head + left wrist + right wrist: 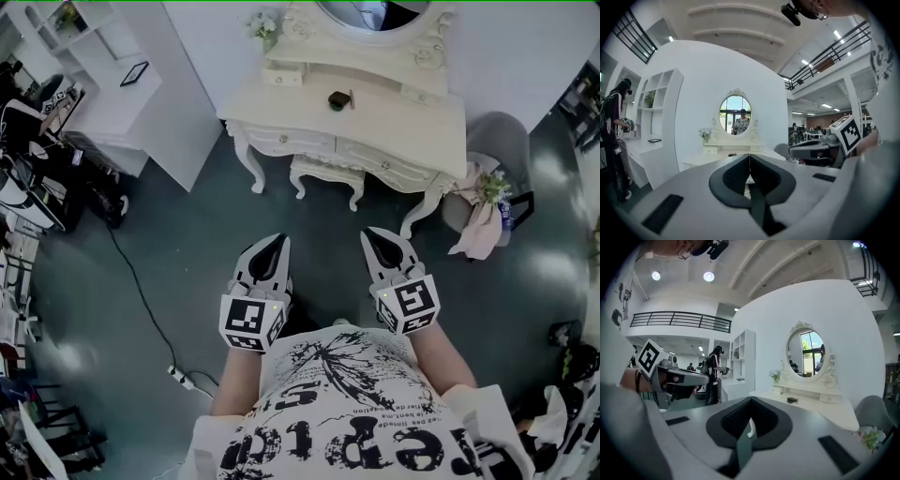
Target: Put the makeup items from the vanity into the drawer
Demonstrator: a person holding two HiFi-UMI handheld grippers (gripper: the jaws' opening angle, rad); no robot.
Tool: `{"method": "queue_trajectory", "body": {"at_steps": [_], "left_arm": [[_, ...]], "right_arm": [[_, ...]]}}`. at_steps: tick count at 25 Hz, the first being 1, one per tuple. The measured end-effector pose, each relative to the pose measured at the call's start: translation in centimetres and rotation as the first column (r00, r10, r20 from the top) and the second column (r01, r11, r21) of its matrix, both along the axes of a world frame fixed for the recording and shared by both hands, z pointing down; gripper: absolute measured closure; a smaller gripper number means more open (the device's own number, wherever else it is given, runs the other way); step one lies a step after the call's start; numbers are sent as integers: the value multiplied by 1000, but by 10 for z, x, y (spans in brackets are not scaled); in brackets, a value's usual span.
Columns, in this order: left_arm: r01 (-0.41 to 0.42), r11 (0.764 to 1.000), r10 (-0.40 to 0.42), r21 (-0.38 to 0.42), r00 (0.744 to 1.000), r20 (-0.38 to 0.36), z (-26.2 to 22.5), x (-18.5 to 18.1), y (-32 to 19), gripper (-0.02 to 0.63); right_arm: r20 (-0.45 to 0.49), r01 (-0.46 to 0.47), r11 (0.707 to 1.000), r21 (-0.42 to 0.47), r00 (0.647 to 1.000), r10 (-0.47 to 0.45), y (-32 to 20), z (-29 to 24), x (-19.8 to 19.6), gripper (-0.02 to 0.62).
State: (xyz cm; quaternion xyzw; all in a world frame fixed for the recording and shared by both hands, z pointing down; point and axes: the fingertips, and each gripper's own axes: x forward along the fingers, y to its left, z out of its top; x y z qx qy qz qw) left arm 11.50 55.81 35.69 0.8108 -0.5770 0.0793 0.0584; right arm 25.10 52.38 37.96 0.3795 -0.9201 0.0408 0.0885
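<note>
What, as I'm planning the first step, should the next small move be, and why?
Probably walk up to the vanity: the left gripper and right gripper are both shut, empty and well short of it, while the dark makeup item sits on top and the drawers look closed.

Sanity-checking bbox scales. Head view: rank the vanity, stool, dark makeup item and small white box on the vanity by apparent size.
1. vanity, by far.
2. stool, partly tucked under the vanity.
3. small white box and dark makeup item: look about alike, not ranked.
</note>
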Motion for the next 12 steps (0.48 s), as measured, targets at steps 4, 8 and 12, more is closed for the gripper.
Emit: {"method": "queue_trajectory", "body": {"at_steps": [4,8,12], "left_arm": [[3,1000,-3,-27,1000,-4,9,-4,-4,584],[6,998,-8,-55,1000,-29,23,-14,-13,586],[8,998,-11,-61,999,-42,31,-42,-36,586]], "right_arm": [[10,-11,999,-31,1000,11,-4,8,-3,578],[23,-2,997,-76,1000,4,-14,21,-14,578],[-7,-33,994,-102,999,32,-44,33,-38,577]]}}
